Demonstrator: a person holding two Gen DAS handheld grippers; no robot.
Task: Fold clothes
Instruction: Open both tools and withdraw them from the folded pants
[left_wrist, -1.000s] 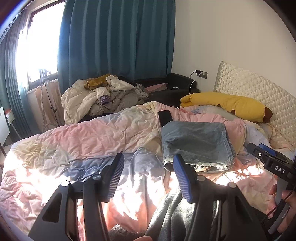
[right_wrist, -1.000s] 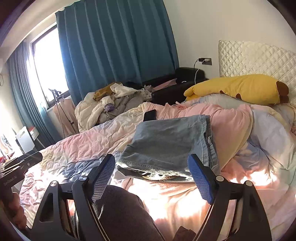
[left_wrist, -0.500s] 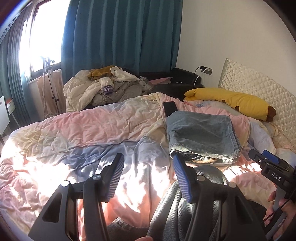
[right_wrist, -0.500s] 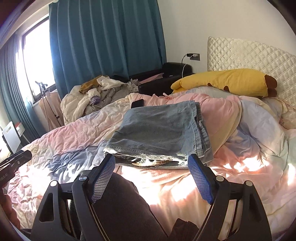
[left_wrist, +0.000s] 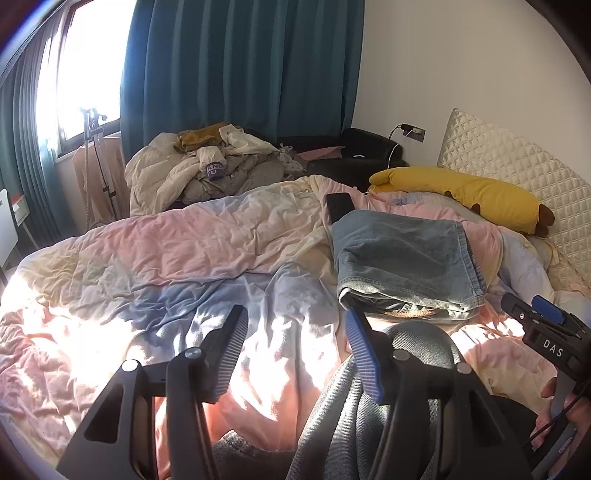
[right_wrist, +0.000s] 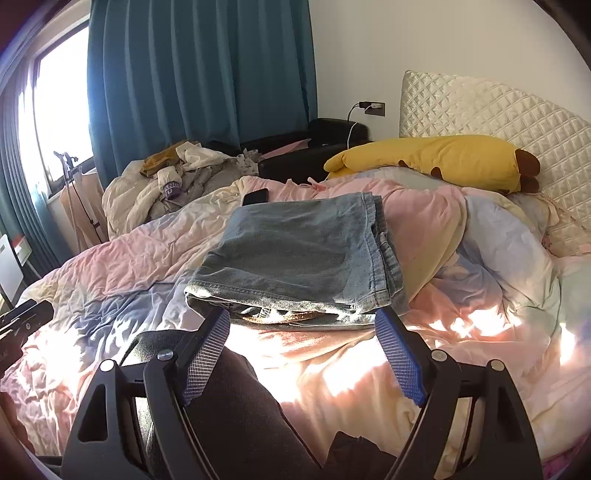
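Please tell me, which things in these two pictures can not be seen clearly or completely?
- Inner layers of the folded jeans: right wrist view, covered by the top denim layer.
- Phone: left wrist view, its near end is under the jeans.
- Dark grey garment: left wrist view, cut off by the bottom edge and the left gripper.
- Print on the purple cloth in the clothes pile: too small.

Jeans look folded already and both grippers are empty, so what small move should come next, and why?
Probably reach toward the heap of unfolded clothes beyond the far edge of the bed for the next garment. The jeans already lie folded on the quilt, while the left gripper and right gripper are both open with nothing between their fingers.
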